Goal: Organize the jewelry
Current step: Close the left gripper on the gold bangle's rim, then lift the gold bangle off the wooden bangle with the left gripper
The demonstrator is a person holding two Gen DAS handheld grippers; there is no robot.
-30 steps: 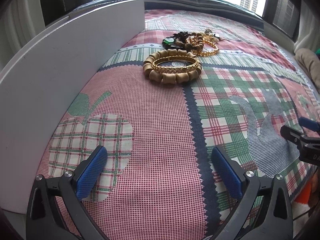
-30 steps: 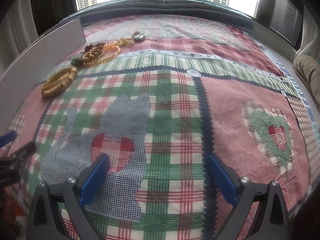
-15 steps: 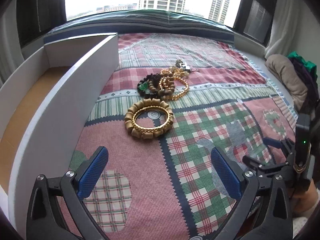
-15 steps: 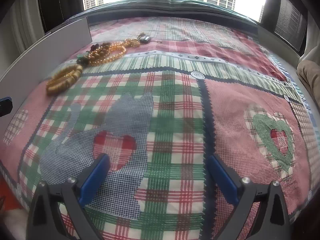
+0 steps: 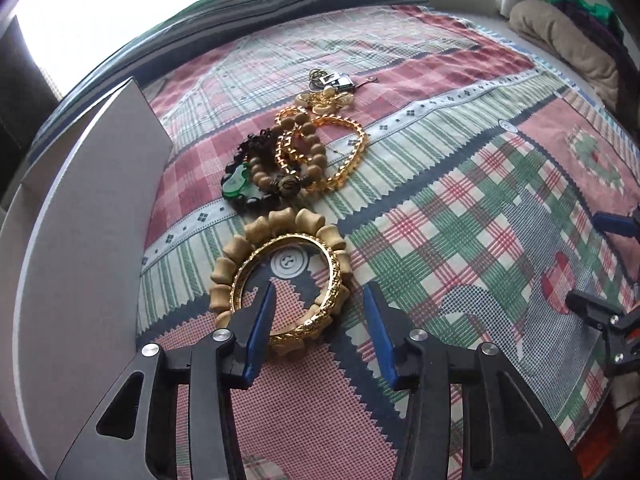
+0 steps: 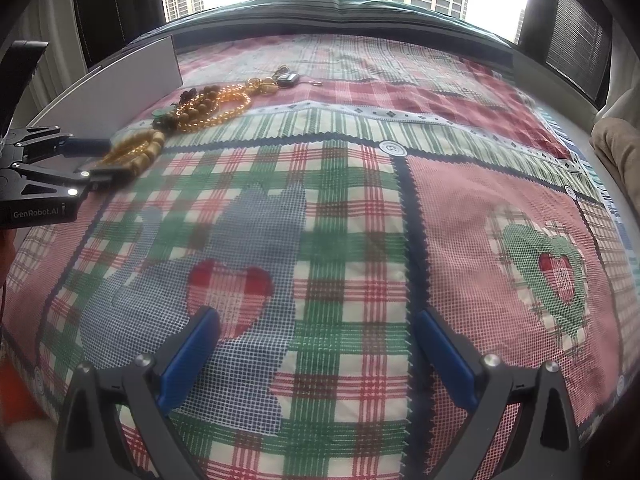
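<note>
A gold bangle [image 5: 337,280] lies on top of a ring of chunky wooden beads [image 5: 280,218] on the patchwork quilt [image 5: 440,208]. My left gripper [image 5: 320,310] points down at them and its jaws are closing. Its left finger sits inside the ring, its right finger outside, with the near right rim of bangle and beads between them. The pads do not press on it. From the right wrist view the left gripper [image 6: 94,158] shows at the bracelets [image 6: 136,148]. My right gripper [image 6: 316,344] hovers open over the quilt with nothing between its fingers.
Behind the bangle lies a pile of amber beads [image 5: 344,152], dark beads with a green pendant [image 5: 240,180] and a key ring [image 5: 332,80]. A tall white box wall [image 5: 88,220] stands close on the left. Folded clothes [image 5: 568,40] lie far right.
My left gripper has moved forward to the bangle, rolled, and narrowed its jaws from wide open to around the ring's rim. The right gripper has stayed still.
</note>
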